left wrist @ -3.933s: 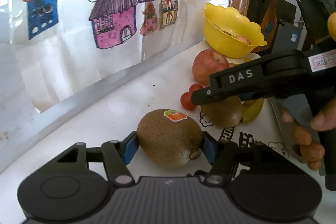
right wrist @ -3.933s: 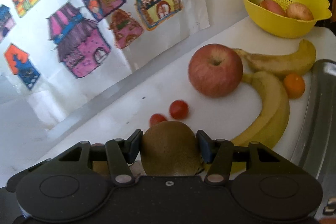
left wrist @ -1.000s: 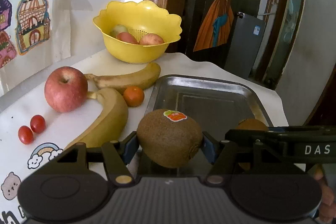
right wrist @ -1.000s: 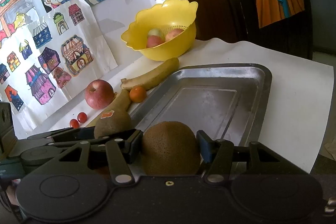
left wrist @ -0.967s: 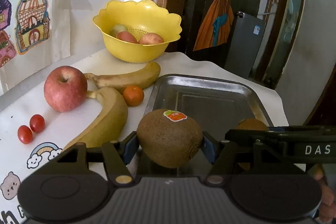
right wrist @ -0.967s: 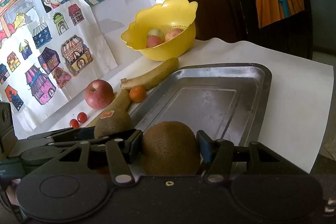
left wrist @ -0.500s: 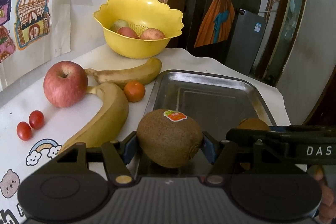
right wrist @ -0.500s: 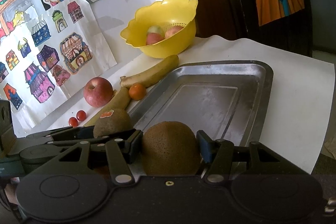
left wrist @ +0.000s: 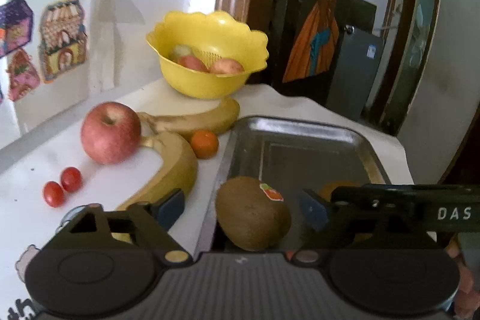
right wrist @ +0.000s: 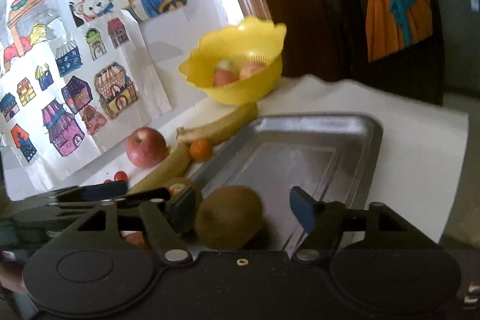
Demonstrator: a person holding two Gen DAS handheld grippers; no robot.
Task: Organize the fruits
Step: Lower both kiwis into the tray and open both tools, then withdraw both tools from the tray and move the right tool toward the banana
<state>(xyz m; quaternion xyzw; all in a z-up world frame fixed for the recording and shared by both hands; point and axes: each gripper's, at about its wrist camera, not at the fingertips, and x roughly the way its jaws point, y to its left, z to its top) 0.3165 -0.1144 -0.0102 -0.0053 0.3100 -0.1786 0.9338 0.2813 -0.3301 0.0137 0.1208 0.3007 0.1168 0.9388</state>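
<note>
**A:** Rolling is my worry. Both grippers have just been opening, and each kiwi now sits loose between spread fingers. The left gripper [left wrist: 241, 207] has let go of the stickered kiwi [left wrist: 253, 213], which lies at the near left corner of the metal tray [left wrist: 300, 128], apart from both blue pads.

**B:** And the right gripper [right wrist: 240, 207]?

**A:** Same: its fingers are parted and the plain kiwi [right wrist: 229, 216] lies in the tray's near end. It sits close to the left pad, though I cannot tell whether they touch; the right pad is well clear. Neither fruit is gripped.

**B:** So what goes wrong?

**A:** I'd guess an egg-shaped fruit on smooth metal could roll once freed. Pulling back carelessly, a pad might nudge a kiwi over the low rim. The two grippers are also close together, so they could knock each other.

**B:** And the rest of the fruit?

**A:** All outside the tray on the counter [left wrist: 39, 158], which has a white cover: an apple [left wrist: 110, 132], two bananas [left wrist: 177, 167], a small orange [left wrist: 205, 144] beside the tray's rim, and two cherry tomatoes [left wrist: 63, 186]. A yellow bowl [left wrist: 207, 80] behind them holds a few more pieces.

**B:** The room?

**A:** Coloured drawings of houses [right wrist: 72, 110] on the wall at left, a dark wooden doorframe, an orange-and-blue picture [left wrist: 315, 41] beyond.
</note>
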